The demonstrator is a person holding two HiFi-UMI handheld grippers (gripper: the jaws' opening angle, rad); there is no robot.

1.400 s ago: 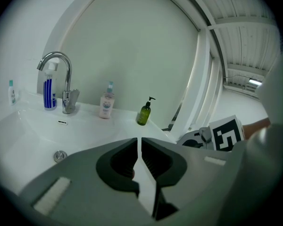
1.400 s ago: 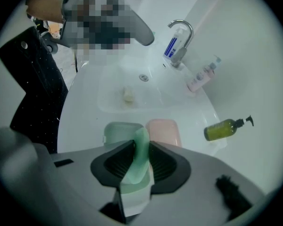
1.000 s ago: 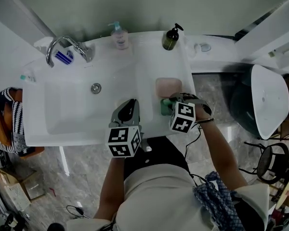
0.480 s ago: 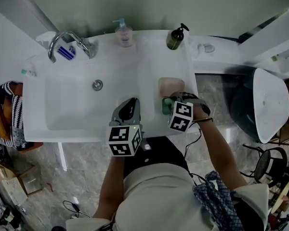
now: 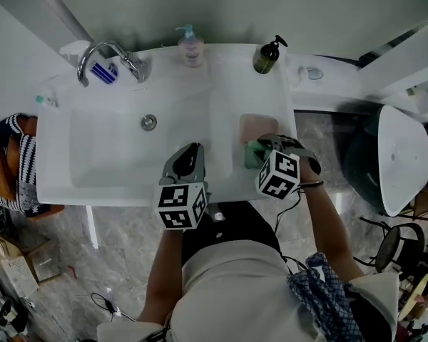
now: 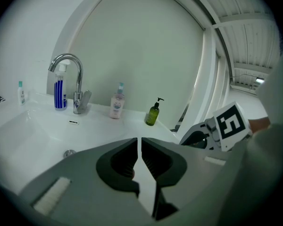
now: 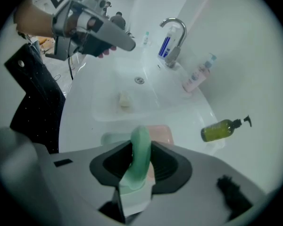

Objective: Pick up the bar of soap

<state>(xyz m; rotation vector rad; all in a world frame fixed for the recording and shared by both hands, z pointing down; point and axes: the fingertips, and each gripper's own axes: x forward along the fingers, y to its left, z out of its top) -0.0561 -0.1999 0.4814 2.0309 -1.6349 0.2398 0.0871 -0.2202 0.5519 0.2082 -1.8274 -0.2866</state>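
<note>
The bar of soap (image 7: 140, 154) is pale green and stands on edge between the pads of my right gripper (image 7: 137, 166), which is shut on it. In the head view the soap (image 5: 251, 155) hangs just above the counter, in front of a pink soap dish (image 5: 259, 127). The same pink dish (image 7: 162, 133) shows under the soap in the right gripper view. My left gripper (image 5: 189, 157) hovers over the front rim of the sink (image 5: 57, 184), left of the soap. Its jaws (image 6: 141, 147) are shut and hold nothing.
At the back of the white sink stand a chrome faucet (image 5: 107, 55), a pink pump bottle (image 5: 191, 47) and an olive pump bottle (image 5: 268, 57). A small pale lump (image 7: 125, 99) lies in the basin near the drain (image 5: 149, 122). A white tub (image 5: 396, 155) stands to the right.
My right gripper has lifted a little with the green soap in it. The left gripper has stayed where it was.
</note>
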